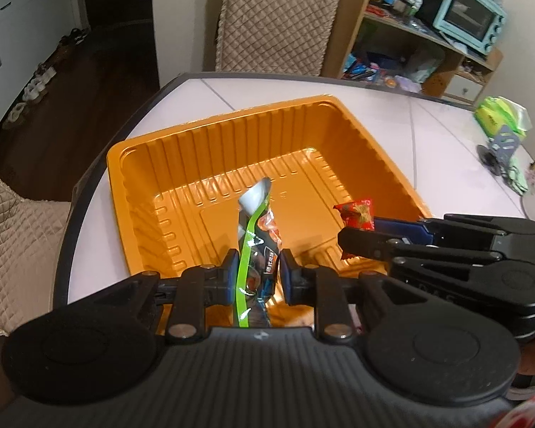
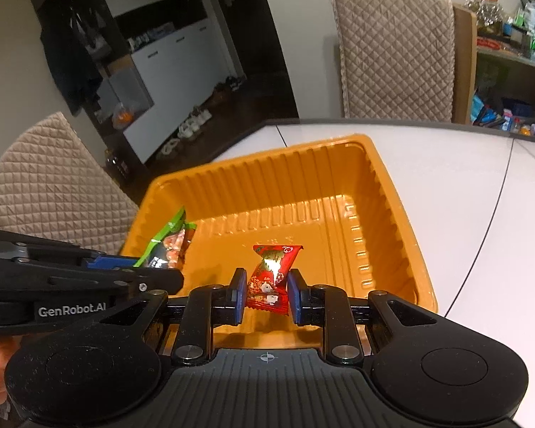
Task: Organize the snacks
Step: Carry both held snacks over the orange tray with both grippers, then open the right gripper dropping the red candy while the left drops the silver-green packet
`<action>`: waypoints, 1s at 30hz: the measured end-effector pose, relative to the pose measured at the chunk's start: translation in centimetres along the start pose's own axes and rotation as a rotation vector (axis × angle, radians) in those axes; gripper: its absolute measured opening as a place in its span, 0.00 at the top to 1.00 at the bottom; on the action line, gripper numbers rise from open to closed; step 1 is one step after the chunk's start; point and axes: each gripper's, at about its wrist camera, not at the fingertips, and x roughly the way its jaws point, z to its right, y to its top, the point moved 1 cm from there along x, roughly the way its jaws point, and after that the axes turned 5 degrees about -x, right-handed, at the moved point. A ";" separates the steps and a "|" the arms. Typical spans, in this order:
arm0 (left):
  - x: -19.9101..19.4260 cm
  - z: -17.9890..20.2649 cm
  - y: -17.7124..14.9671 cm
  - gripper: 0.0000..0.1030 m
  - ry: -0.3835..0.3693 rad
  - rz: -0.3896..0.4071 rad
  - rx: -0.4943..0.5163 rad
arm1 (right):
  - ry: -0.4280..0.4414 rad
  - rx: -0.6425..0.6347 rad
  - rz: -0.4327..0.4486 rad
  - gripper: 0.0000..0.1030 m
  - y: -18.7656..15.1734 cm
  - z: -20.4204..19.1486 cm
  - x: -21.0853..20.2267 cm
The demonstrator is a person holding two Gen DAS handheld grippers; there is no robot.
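Both grippers hang over the near edge of the empty orange tray (image 1: 224, 135). The left gripper (image 1: 256, 274) is clamped on a green-edged packet (image 1: 255, 242), long axis pointing into the tray. Beside it, the right gripper (image 2: 266, 294) pinches a red candy (image 2: 271, 274) above the floor.

The orange tray (image 1: 342, 110) lies open at the top, its ribbed floor bare, so entry from above is free. Its raised walls bar any level approach. The left tongs (image 1: 256, 278) and right tongs (image 2: 266, 297) hang side by side over the near rim, each crowding the other's inner flank. Right of the tray the desk (image 2: 463, 185) is bare; a green packet (image 1: 501, 117) and small stand (image 1: 499, 149) sit farther off. Quilted chairs (image 2: 396, 53) close the far edge.
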 end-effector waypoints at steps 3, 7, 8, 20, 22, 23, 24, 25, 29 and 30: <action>1.1 -0.3 0.3 0.80 0.013 -0.015 -0.015 | -0.007 0.000 -0.021 0.76 0.0 0.6 1.2; 2.3 -0.6 0.6 0.80 0.019 -0.030 -0.029 | -0.010 0.010 -0.034 0.76 0.0 1.2 2.5; 2.6 -0.6 0.6 0.80 0.025 -0.032 -0.026 | -0.012 0.010 -0.037 0.76 0.0 1.3 2.7; 3.4 -1.1 1.5 0.68 -0.005 0.002 -0.048 | -0.032 0.052 0.000 0.58 0.6 1.9 3.1; 3.2 -1.0 1.5 0.67 -0.005 0.010 -0.043 | -0.053 0.062 0.022 0.47 0.6 1.9 2.6; 3.0 -1.0 1.5 0.67 -0.010 0.008 -0.037 | -0.049 0.067 0.027 0.46 0.6 1.9 2.3; 2.9 -1.0 1.5 0.67 -0.013 0.007 -0.034 | -0.046 0.074 0.027 0.46 0.5 2.0 2.0; 2.7 -1.0 1.4 0.67 -0.014 0.006 -0.033 | -0.045 0.080 0.030 0.46 0.5 2.1 1.7; 1.9 -0.9 1.0 0.66 -0.021 0.004 -0.024 | -0.050 0.091 0.043 0.46 0.3 1.9 0.3; 1.6 -0.8 0.9 0.66 -0.022 0.006 -0.020 | -0.052 0.097 0.047 0.45 0.2 1.8 0.0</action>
